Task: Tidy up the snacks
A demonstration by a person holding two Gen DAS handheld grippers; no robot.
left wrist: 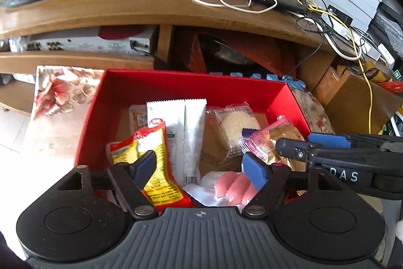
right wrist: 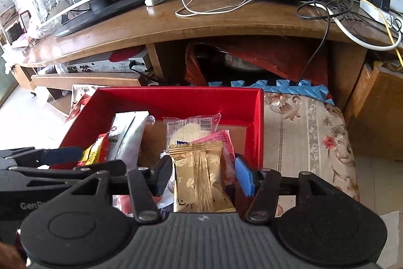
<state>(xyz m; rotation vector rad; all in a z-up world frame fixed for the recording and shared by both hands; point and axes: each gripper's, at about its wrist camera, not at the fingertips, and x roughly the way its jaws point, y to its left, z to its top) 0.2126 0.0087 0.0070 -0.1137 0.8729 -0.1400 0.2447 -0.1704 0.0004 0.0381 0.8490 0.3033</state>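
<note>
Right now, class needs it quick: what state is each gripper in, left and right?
Left gripper: open over the red box, holding nothing.
Right gripper: open, jaws either side of the gold packet, not clamped.

Glossy wooden desk [right wrist: 226, 17], matt red box [left wrist: 176, 86] (card, apparently), shiny plastic wrappers [right wrist: 201, 180]

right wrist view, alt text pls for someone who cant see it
The open right gripper hangs over a gold snack packet in a red box of wrapped snacks. The left gripper enters from the left.
</note>
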